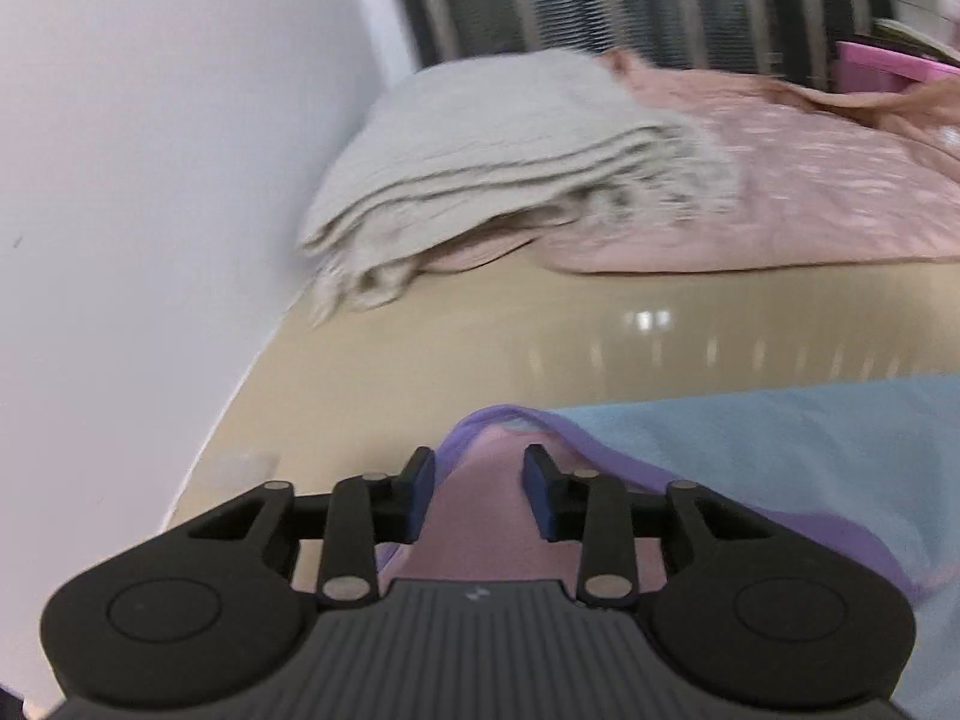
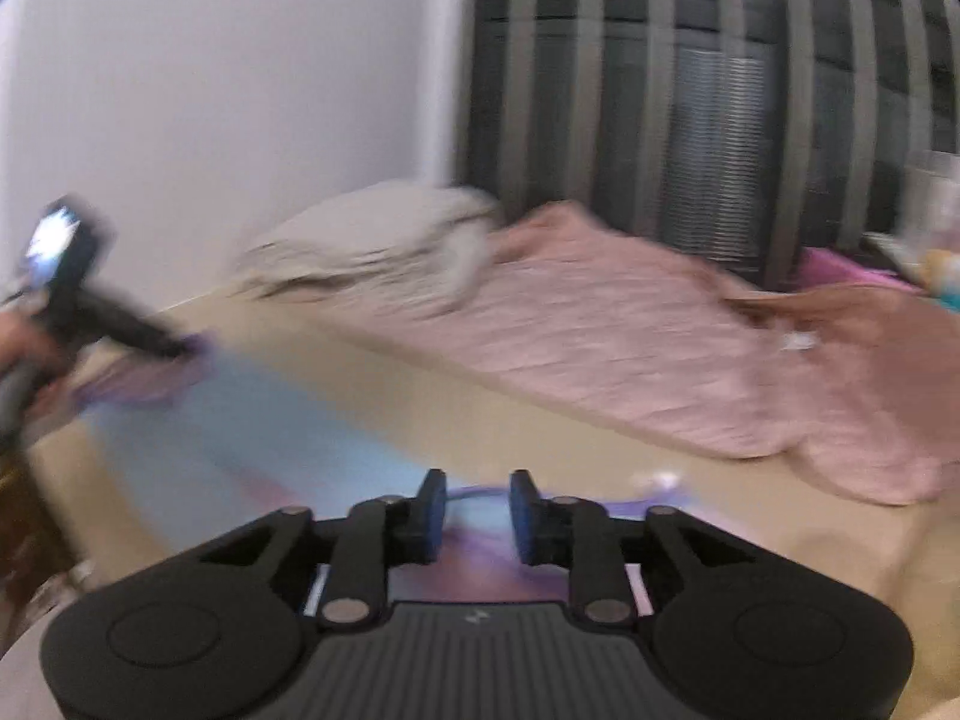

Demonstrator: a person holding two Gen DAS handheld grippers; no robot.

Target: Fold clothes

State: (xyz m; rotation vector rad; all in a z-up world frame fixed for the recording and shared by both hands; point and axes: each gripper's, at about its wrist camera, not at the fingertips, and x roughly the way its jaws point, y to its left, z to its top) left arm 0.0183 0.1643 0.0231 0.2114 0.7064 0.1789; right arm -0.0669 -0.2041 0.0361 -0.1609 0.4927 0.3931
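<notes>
Garment (image 1: 780,450), thin pastel cloth, light blue with a purple edge and pink patch, lies flat on the near part of the glossy beige table (image 1: 480,336). Left gripper (image 1: 480,480) over its purple-pink corner, jaws apart, cloth under the gap, no pinch. Right gripper (image 2: 477,510) over the purple edge, jaws apart too. Far side: folded grey knit blanket (image 1: 480,156) with a fringed edge, left of a crinkled pink spread (image 1: 780,192).

Glossy beige tabletop (image 1: 480,348) is reflecting lights; soft blue-and-purple cloth (image 1: 780,456) is lying smooth; grey woven blanket (image 1: 480,150) is looking coarse.
</notes>
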